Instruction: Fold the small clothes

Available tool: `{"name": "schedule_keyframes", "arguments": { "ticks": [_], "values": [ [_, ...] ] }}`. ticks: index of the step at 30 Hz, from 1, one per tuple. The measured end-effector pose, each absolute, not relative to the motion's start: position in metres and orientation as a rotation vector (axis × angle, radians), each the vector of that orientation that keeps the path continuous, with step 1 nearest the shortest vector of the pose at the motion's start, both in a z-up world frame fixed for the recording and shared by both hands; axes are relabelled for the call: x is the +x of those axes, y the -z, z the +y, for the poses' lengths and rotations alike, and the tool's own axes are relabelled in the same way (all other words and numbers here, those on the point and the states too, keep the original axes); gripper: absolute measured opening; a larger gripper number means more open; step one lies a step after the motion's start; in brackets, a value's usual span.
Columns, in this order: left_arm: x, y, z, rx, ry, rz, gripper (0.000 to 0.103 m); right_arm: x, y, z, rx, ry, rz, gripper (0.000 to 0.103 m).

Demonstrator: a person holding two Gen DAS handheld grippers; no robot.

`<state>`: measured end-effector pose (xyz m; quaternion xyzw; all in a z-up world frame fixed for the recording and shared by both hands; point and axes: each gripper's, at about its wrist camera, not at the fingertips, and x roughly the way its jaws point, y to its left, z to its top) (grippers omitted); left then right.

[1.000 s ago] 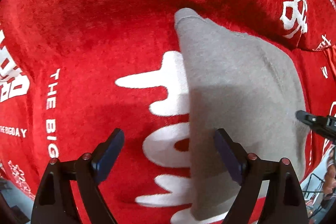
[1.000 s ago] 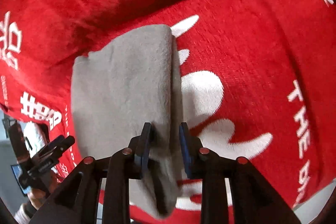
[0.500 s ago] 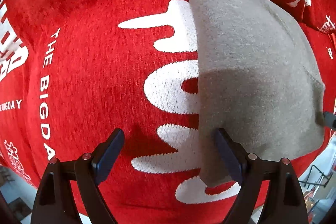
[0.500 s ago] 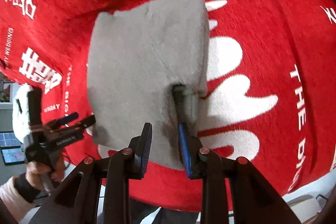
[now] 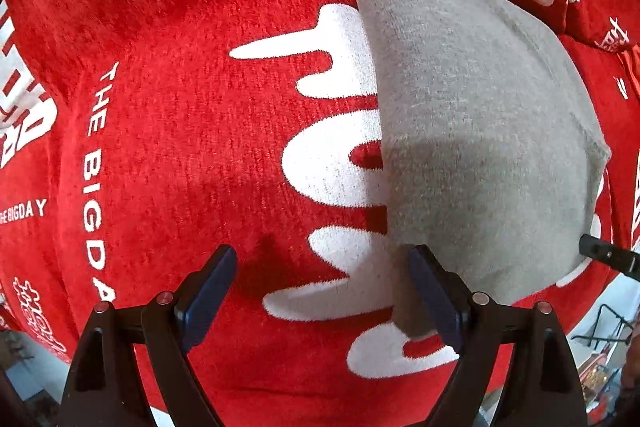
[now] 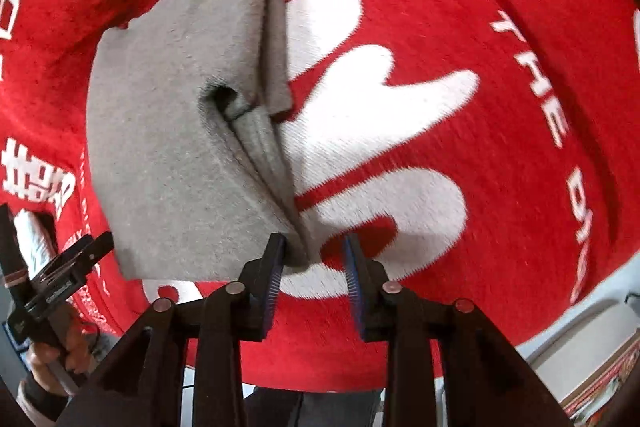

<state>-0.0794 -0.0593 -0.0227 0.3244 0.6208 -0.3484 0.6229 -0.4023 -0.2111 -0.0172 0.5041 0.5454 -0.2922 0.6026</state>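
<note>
- In the right half of the left wrist view, a grey cloth (image 5: 472,147) lies folded on a red blanket (image 5: 180,107) with big white letters.
- At the bottom of that view, the left hand-held gripper (image 5: 320,287) is wide open and holds nothing. Its right finger (image 5: 434,293) is just beside the cloth's lower left corner; its left finger is over bare red blanket.
- In the right wrist view, the cloth (image 6: 168,131) fills the left middle of the frame, with its folded layers showing along its right edge.
- At the bottom of that view, the right hand-held gripper (image 6: 314,275) is opening. The cloth's lower corner is at its left finger (image 6: 274,273); the right finger is clear of it.
- At the lower left of the right wrist view, a person's hand (image 6: 52,351) holds the other hand-held gripper by its handle.
</note>
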Motion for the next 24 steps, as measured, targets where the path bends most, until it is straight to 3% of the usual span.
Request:
{"name": "schedule_keyframes", "arguments": {
  "ticks": [18, 20, 24],
  "values": [
    [-0.097, -0.01, -0.033, 0.785, 0.86, 1.374, 0.089, -0.389, -0.019, -0.17, 1.192, 0.733, 1.134, 0.037],
    [-0.096, -0.011, -0.03, 0.79, 0.864, 1.371, 0.089, -0.388, -0.021, -0.165, 1.192, 0.729, 1.132, 0.045],
    [-0.094, -0.012, -0.029, 0.787, 0.876, 1.367, 0.089, -0.383, -0.019, -0.162, 1.188, 0.718, 1.135, 0.047]
  ]
}}
